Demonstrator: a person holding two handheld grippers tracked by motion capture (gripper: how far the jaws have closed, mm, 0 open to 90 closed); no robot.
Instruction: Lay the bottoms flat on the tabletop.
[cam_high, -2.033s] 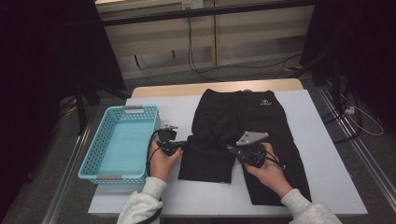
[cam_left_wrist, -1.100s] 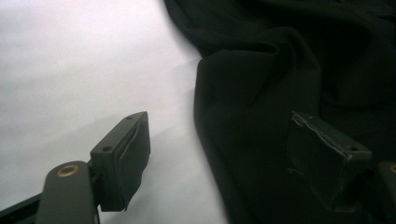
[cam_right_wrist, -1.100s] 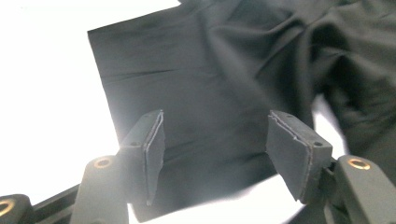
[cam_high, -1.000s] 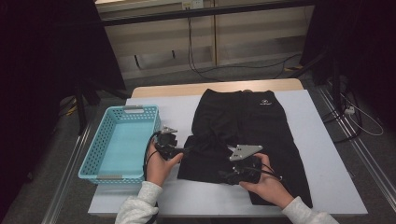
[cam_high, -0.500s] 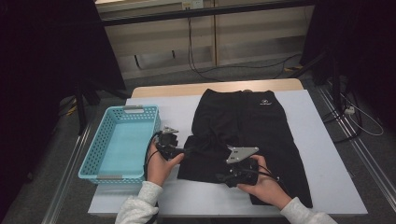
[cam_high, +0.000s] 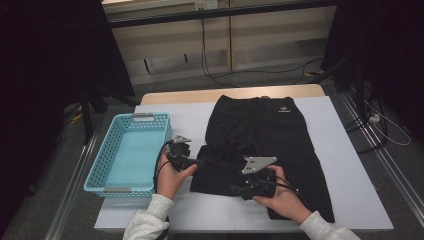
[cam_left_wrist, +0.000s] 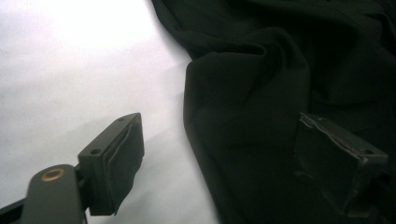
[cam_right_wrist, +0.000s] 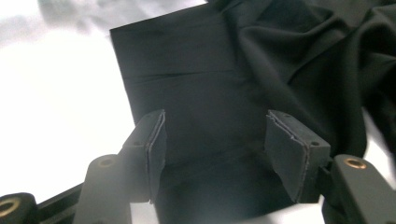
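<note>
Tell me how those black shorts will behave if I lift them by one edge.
The shorts will probably flop and drape, since the cloth already bunches in soft folds near the left gripper. They look thin and likely light. The folded leg may unfold as it rises.

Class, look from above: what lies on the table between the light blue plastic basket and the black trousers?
In the high view, the left tool lies between the light blue plastic basket and the black trousers, over bare white tabletop.

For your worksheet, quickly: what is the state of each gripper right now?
Left gripper: open, jaws straddling the edge of the black trousers, holding nothing.
Right gripper: open, jaws apart over the folded trouser leg, holding nothing.
</note>
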